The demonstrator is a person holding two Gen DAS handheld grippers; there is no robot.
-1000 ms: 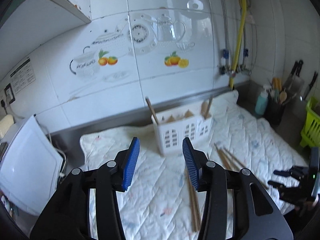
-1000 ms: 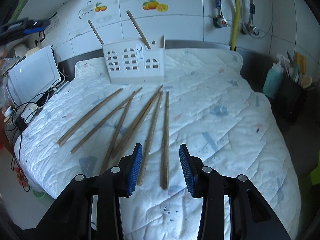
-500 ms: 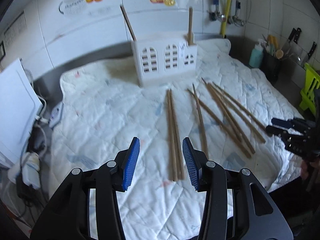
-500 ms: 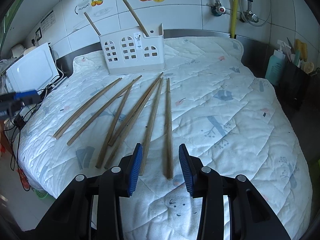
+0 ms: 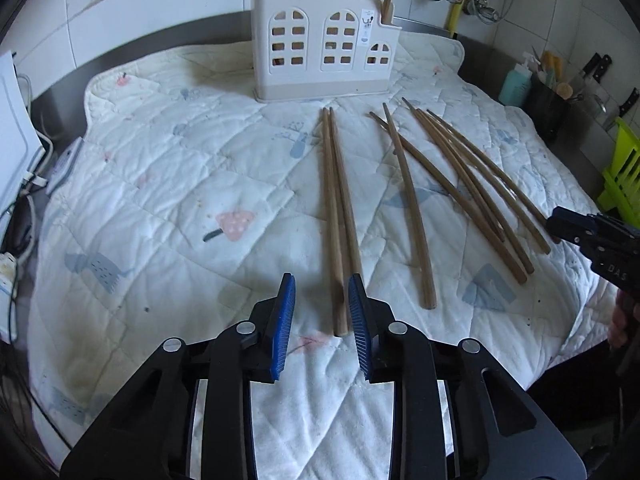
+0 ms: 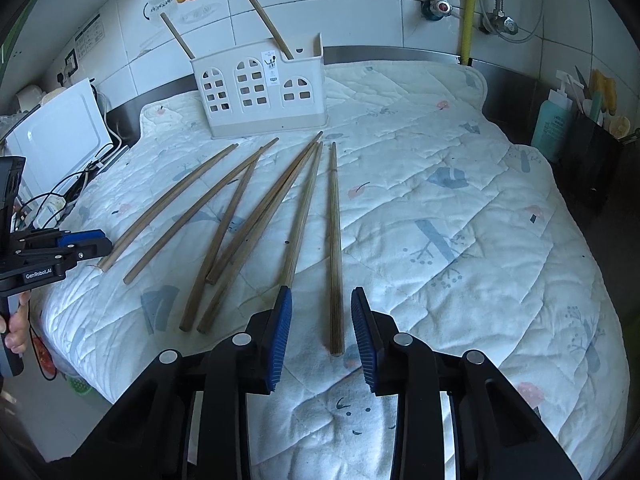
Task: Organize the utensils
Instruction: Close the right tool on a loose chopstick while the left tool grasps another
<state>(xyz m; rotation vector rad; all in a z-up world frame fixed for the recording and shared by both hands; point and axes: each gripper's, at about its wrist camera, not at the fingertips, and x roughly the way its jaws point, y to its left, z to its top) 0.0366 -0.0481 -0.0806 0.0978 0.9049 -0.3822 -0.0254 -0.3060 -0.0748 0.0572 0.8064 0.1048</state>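
- A white quilted pad (image 6: 460,184) printed with small pastel figures is covering the counter.
- A yellow hose (image 6: 467,8) is running down the tiled wall beside metal valves (image 6: 436,7).
- A teal bottle (image 6: 550,122) is standing next to a black holder (image 6: 592,160) at the right.
- A white board (image 6: 60,136) is leaning at the left, cables (image 6: 60,196) lying beside it.
- A green rack (image 5: 622,176) is showing at the right edge.

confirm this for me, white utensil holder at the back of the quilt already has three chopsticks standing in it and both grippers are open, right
Not quite: the white utensil holder has two chopsticks standing in it, not three, one at its left end and one near its right; the right wrist view shows this. Both the left gripper and right gripper are open.
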